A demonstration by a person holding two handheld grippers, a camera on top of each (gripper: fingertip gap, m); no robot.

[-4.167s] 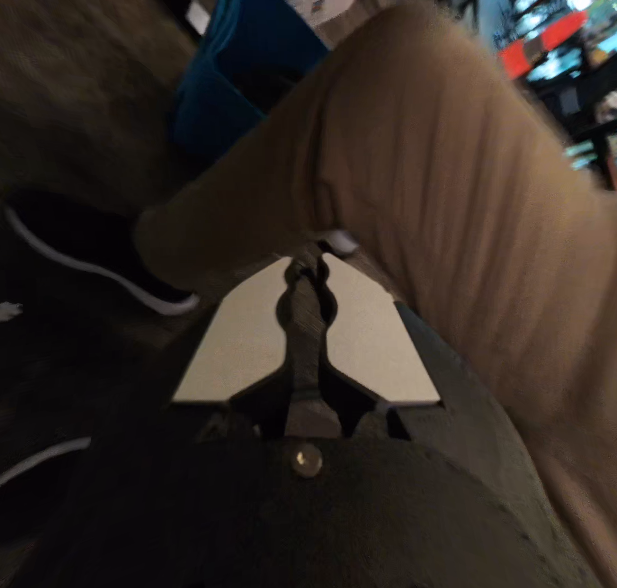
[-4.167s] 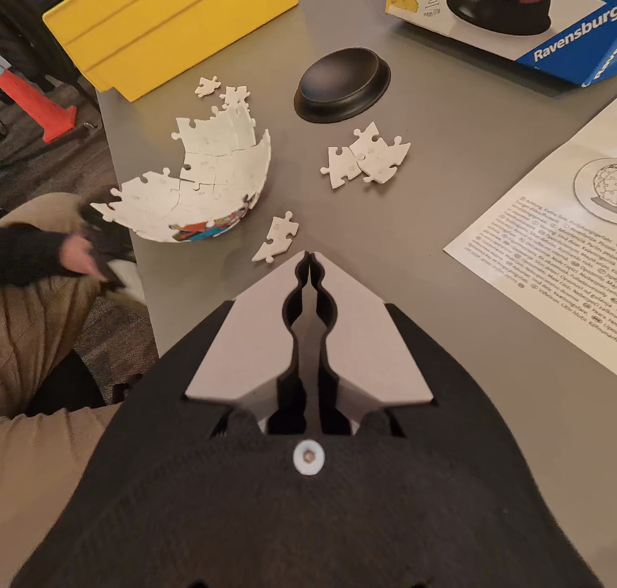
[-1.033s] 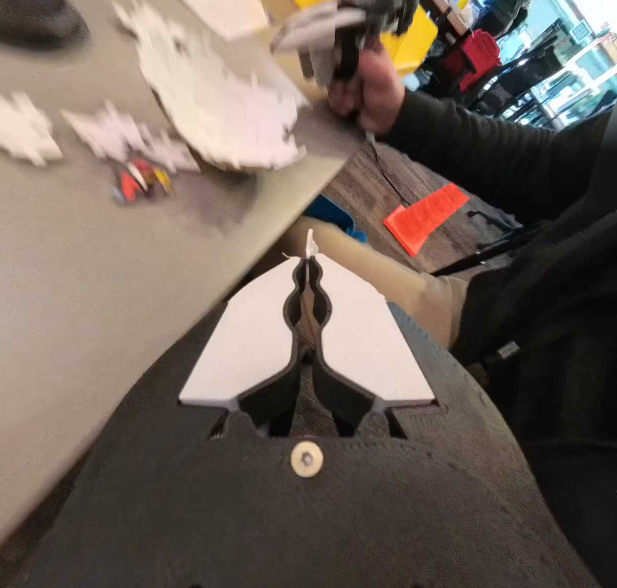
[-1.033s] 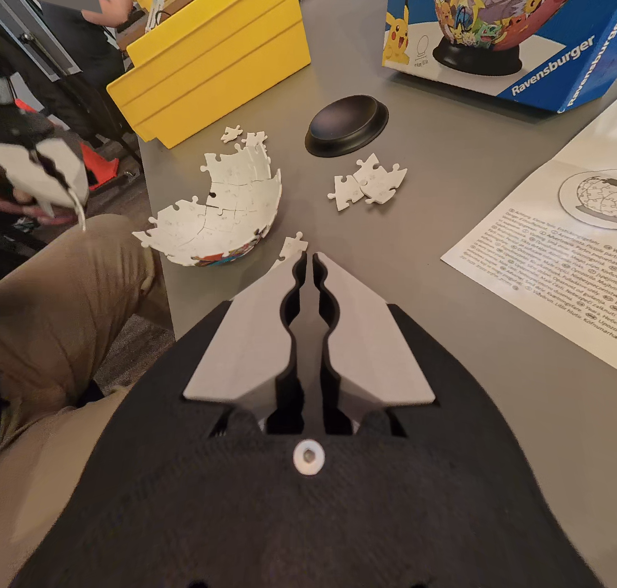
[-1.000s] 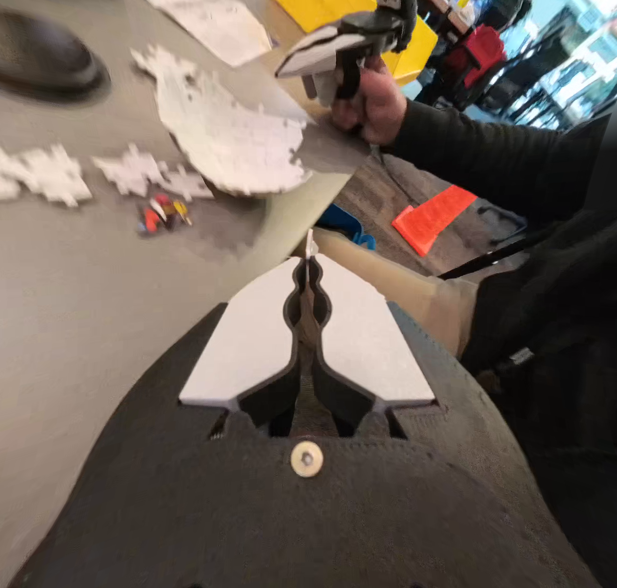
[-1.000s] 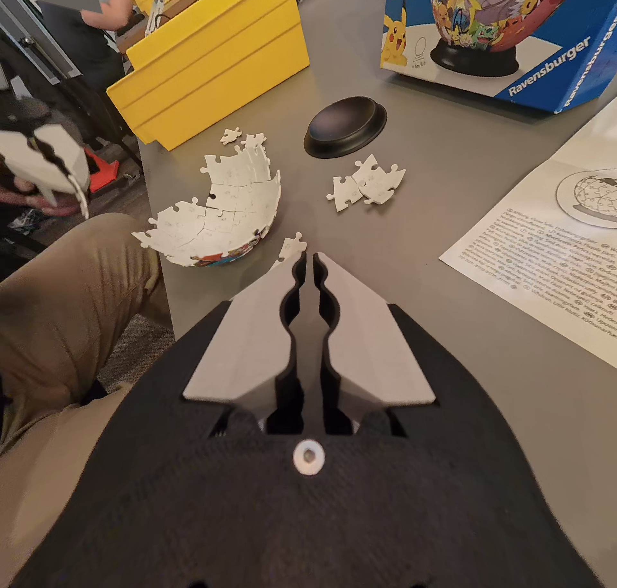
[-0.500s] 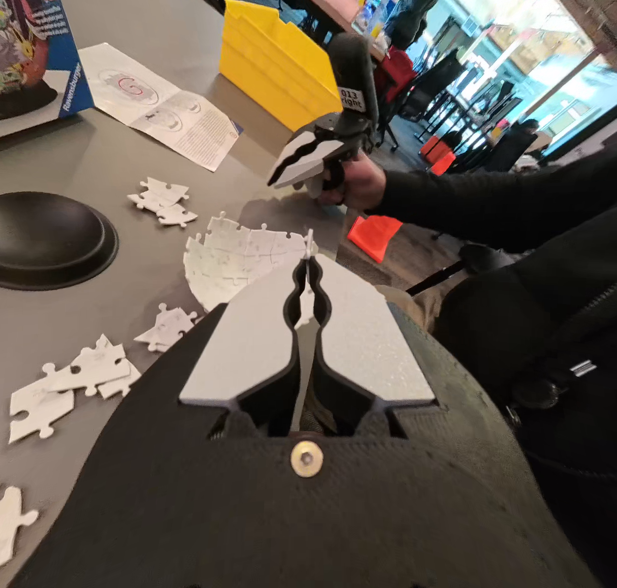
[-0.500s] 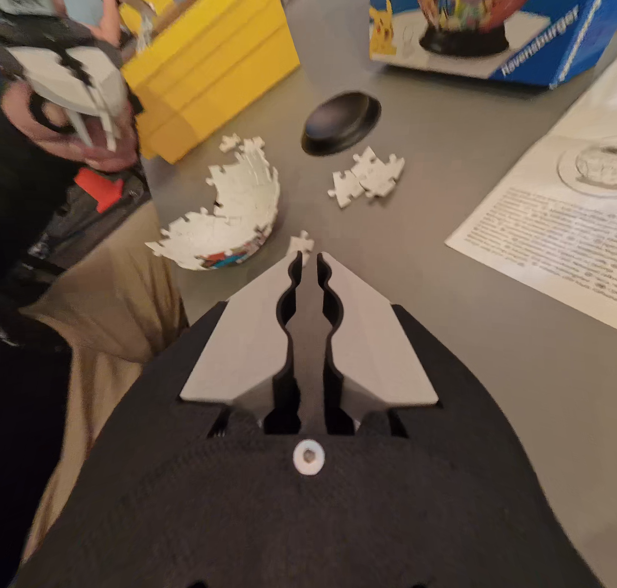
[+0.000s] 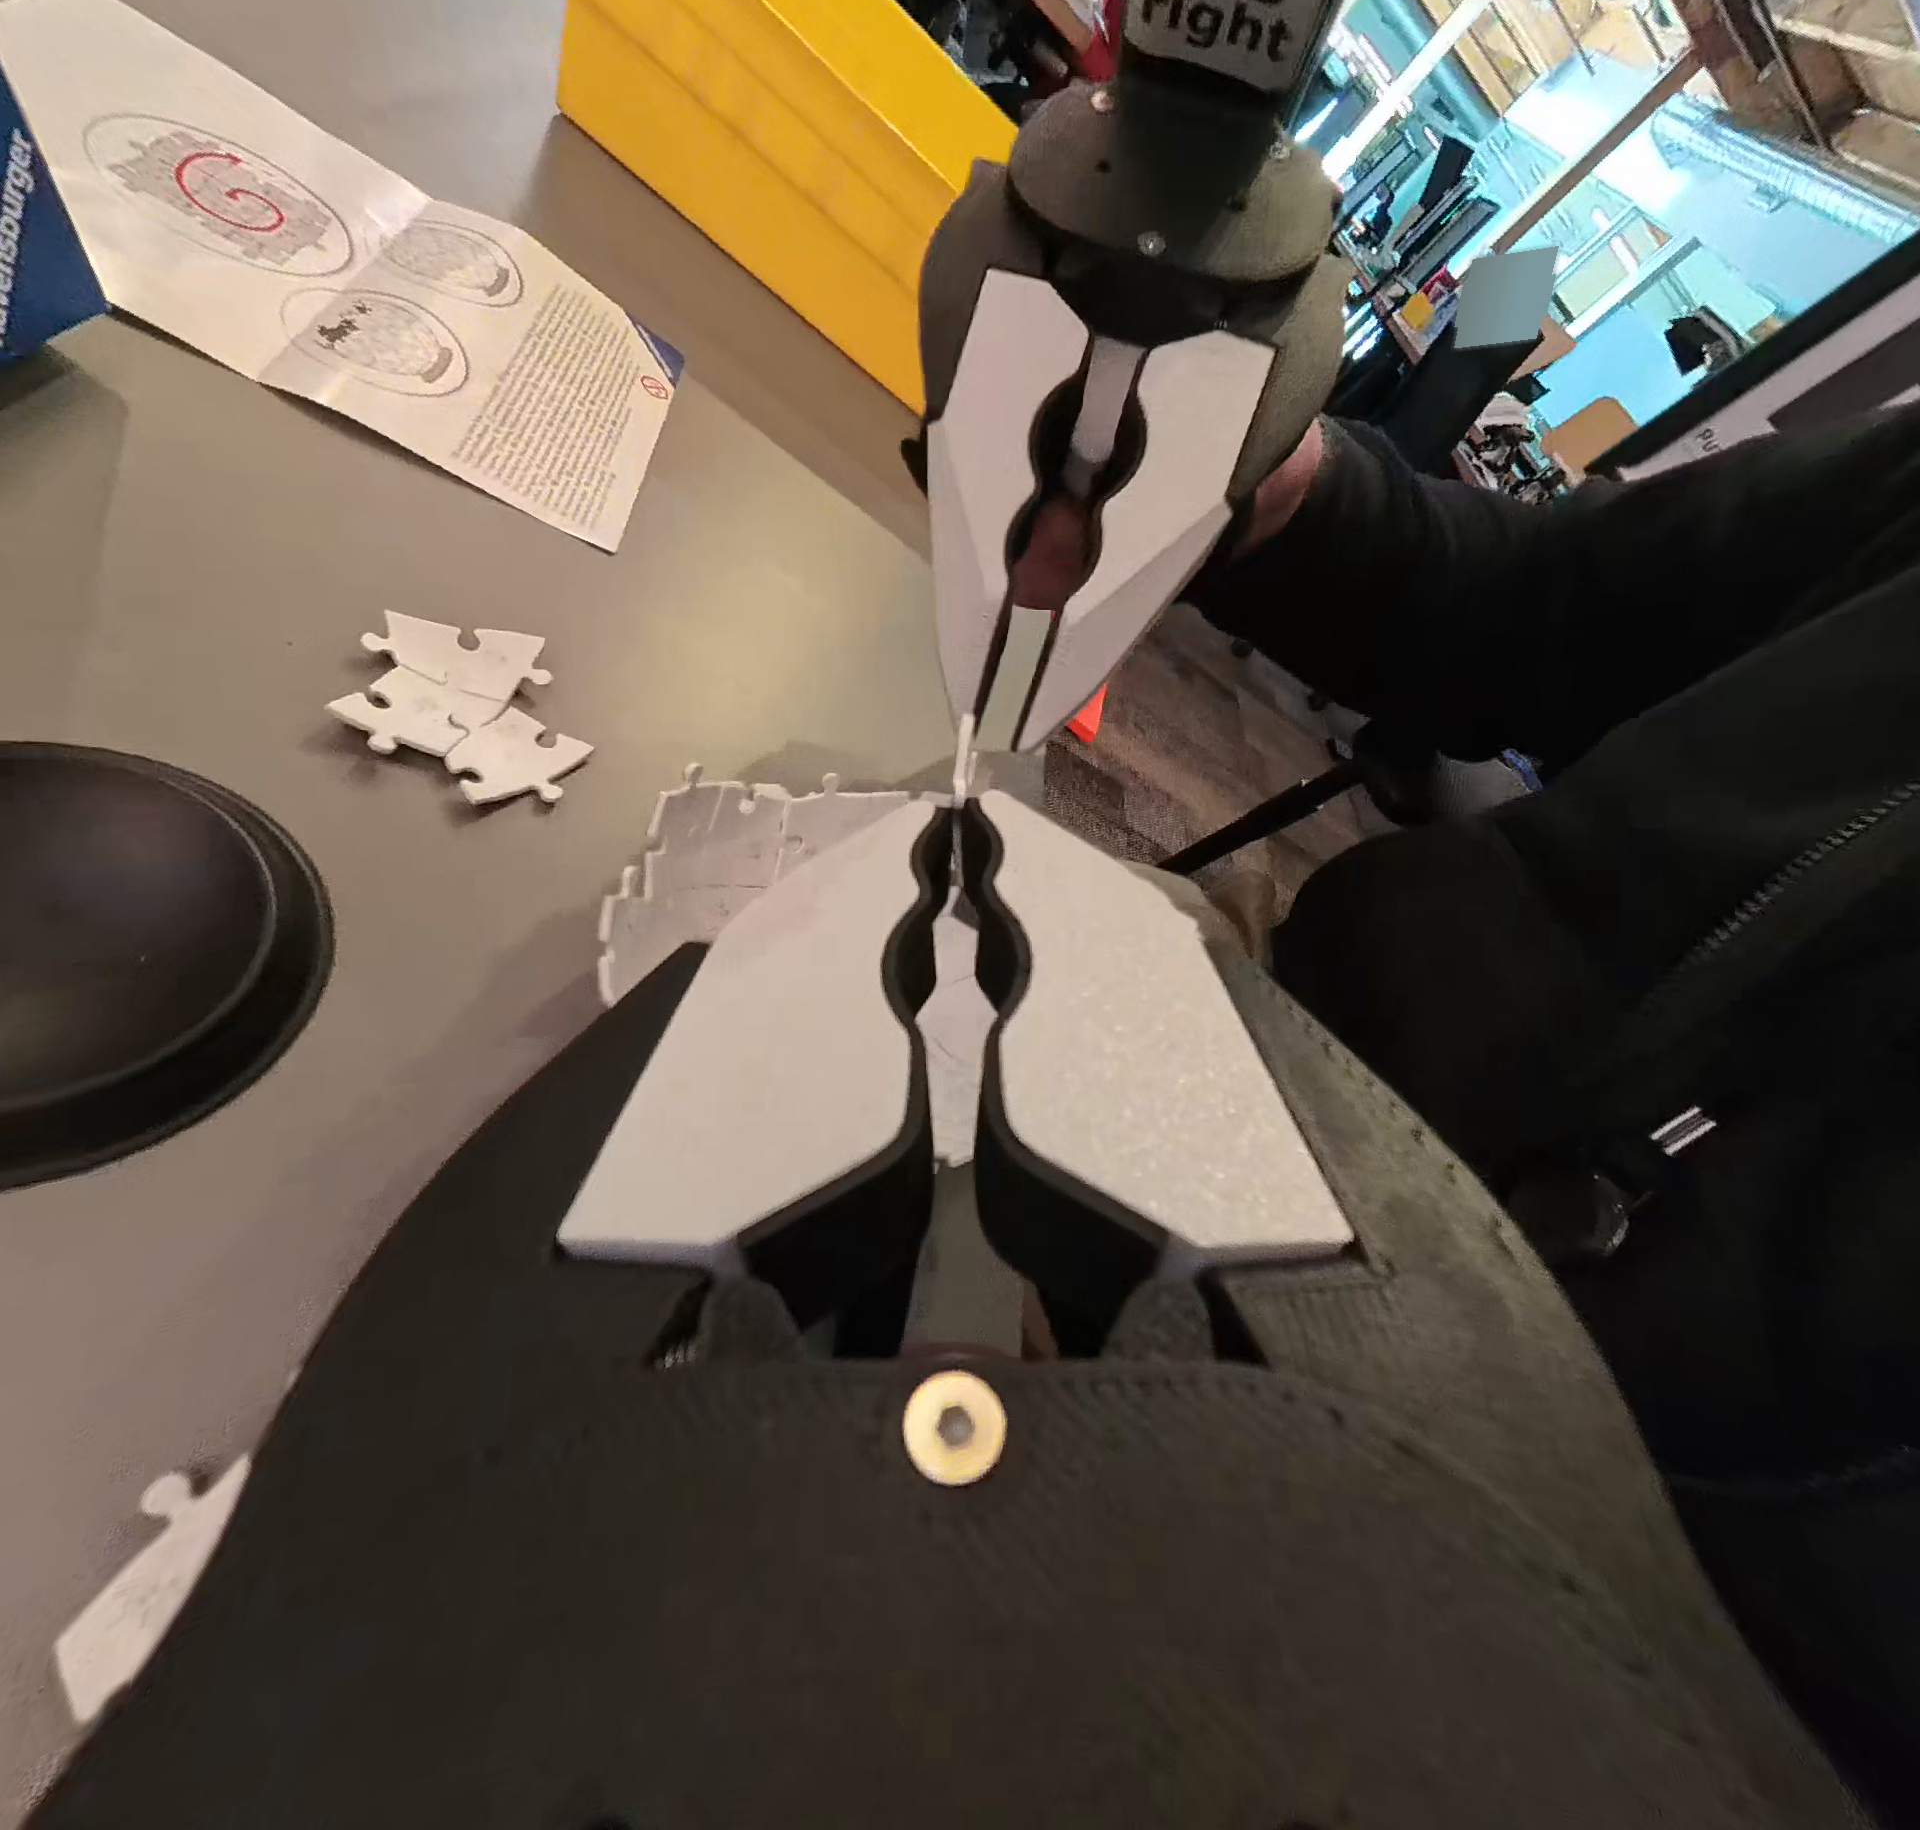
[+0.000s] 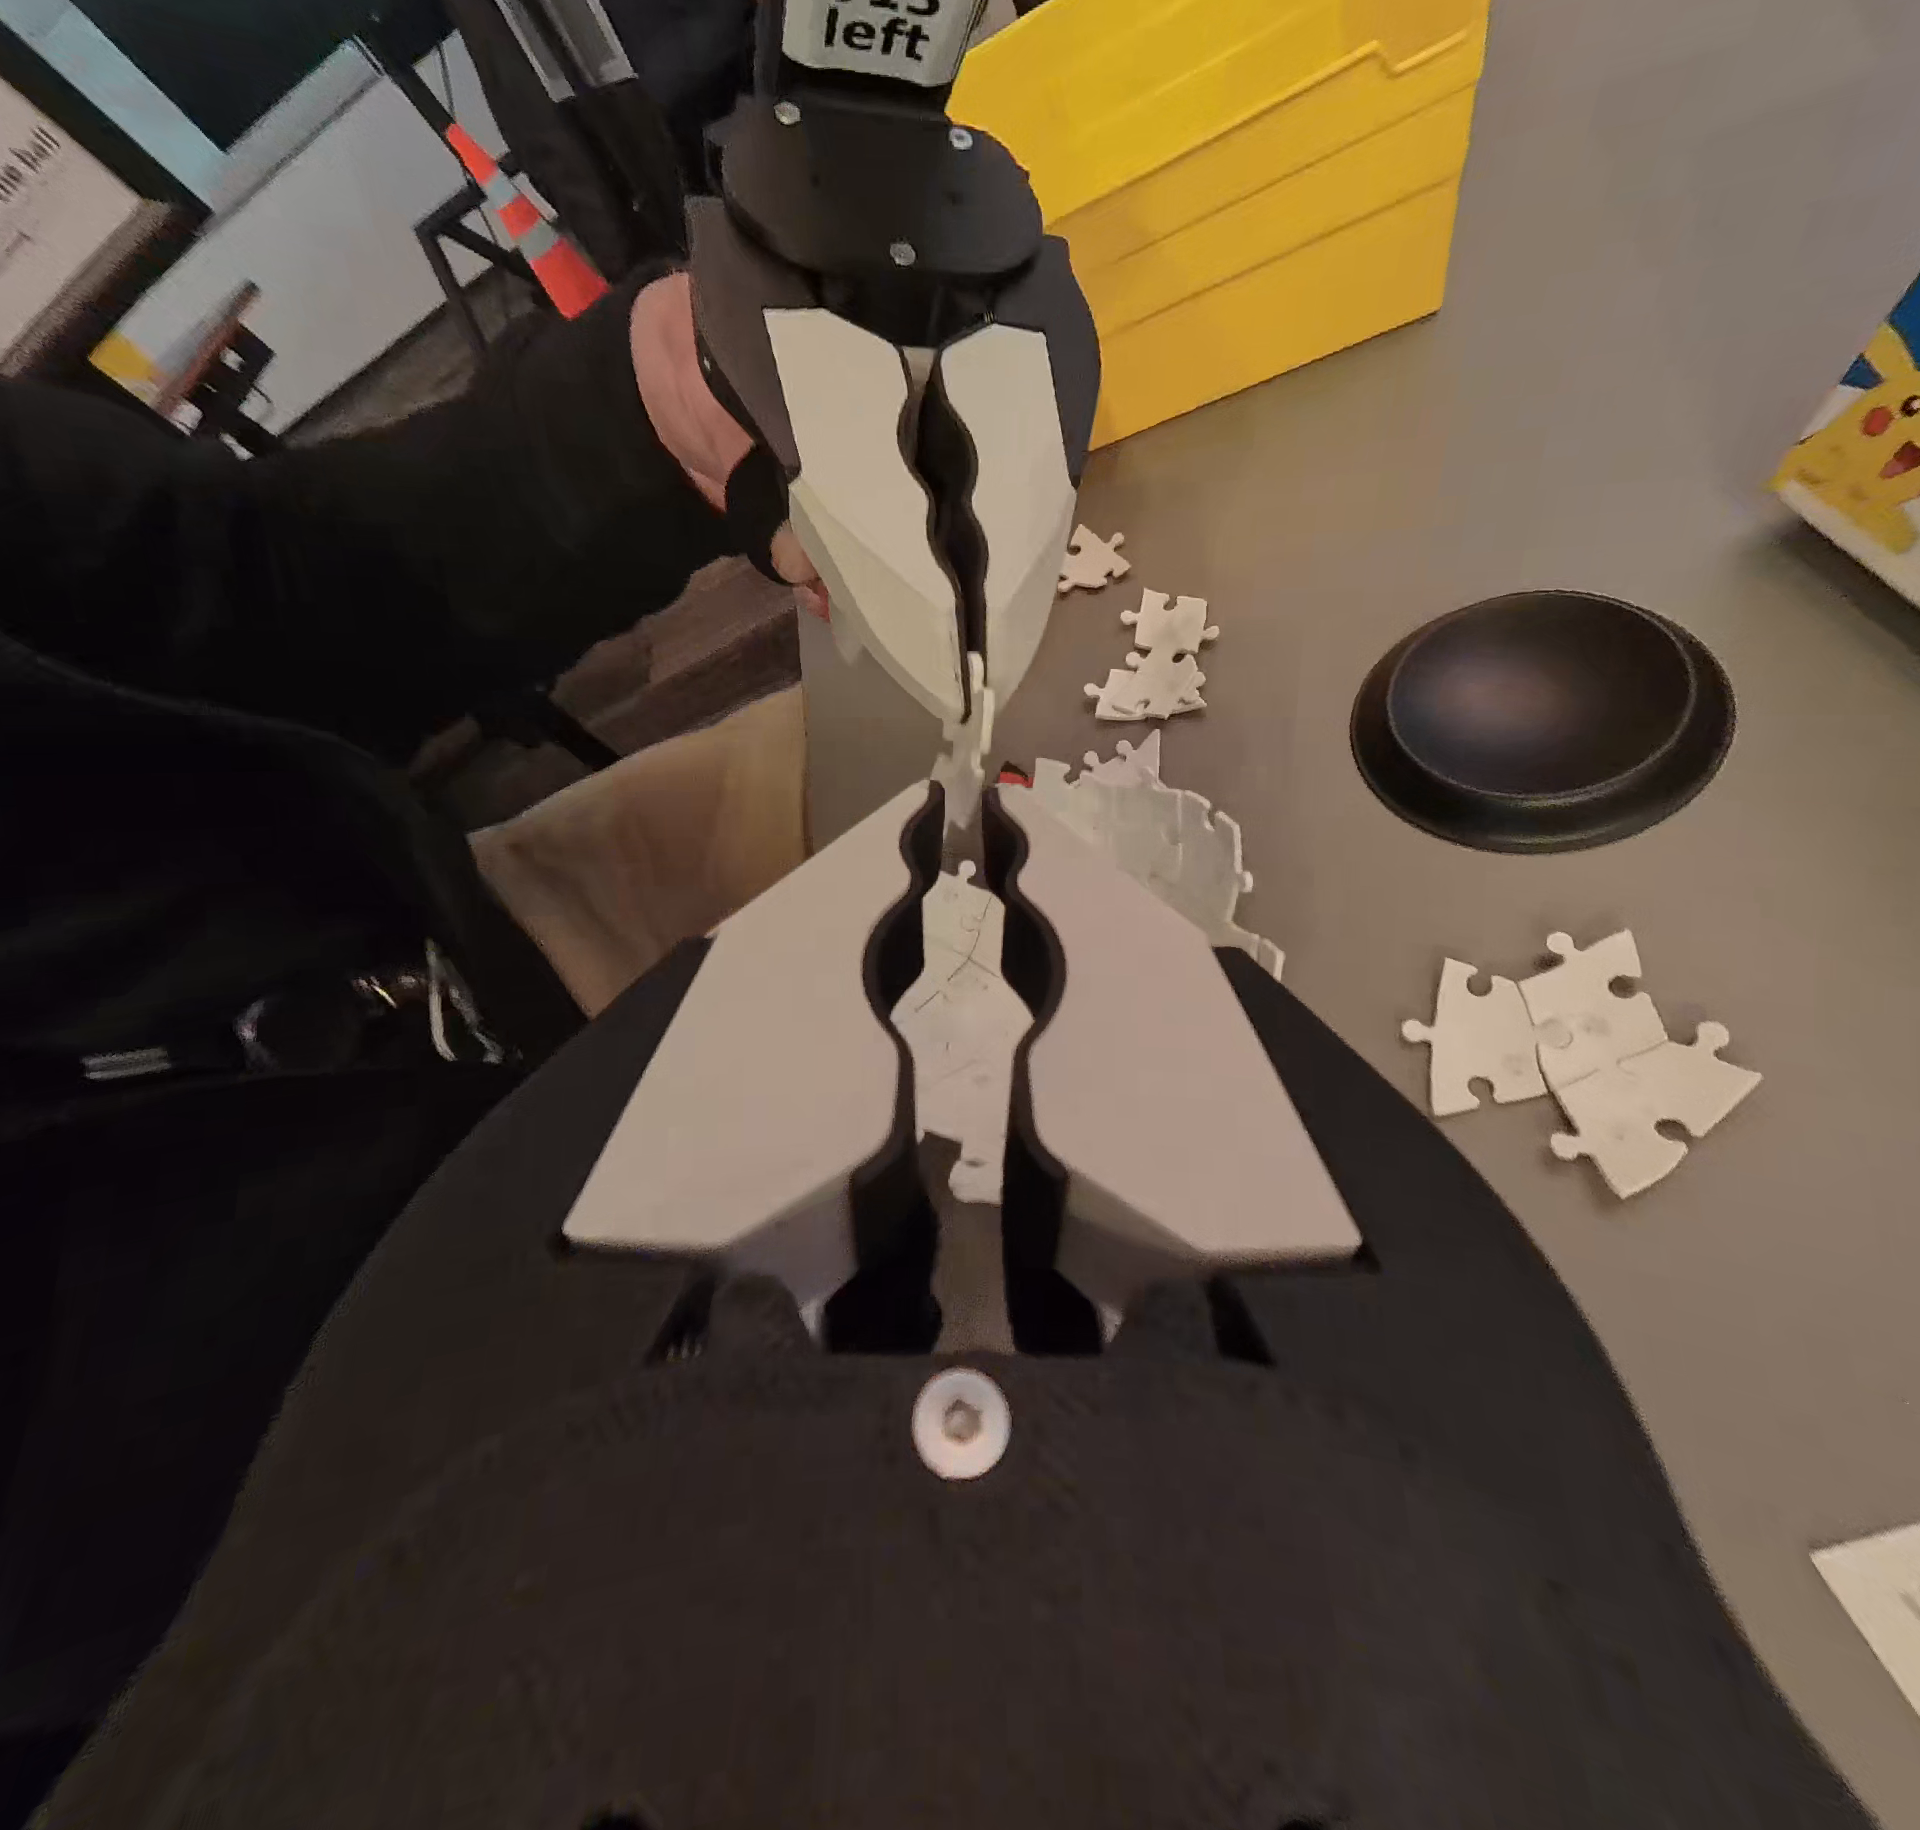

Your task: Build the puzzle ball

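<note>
My left gripper (image 9: 961, 816) is shut on a small white puzzle piece (image 9: 966, 764), held edge-on above the table's near edge. In the right wrist view the left gripper (image 10: 968, 710) points at me with the piece (image 10: 958, 764) hanging from its tips. My right gripper (image 10: 962, 801) faces it tip to tip, jaws slightly apart, and the piece's lower end reaches into their gap. The right gripper also shows in the left wrist view (image 9: 1003, 733). The half-built white puzzle ball shell (image 9: 727, 866) (image 10: 1164, 835) lies on the table below both grippers.
A black round stand (image 9: 125, 949) (image 10: 1538, 720) sits on the grey table (image 9: 727, 554). Loose joined pieces (image 9: 457, 710) (image 10: 1579, 1053) lie around it. A yellow bin (image 9: 748, 118) (image 10: 1247, 170), an instruction sheet (image 9: 364, 274) and the puzzle box (image 10: 1860, 471) stand farther back. My two grippers' fingertips are within a few centimetres of each other.
Both grippers have swung in to face each other tip to tip above the shell. The left has carried its piece up to the right gripper's tips.
</note>
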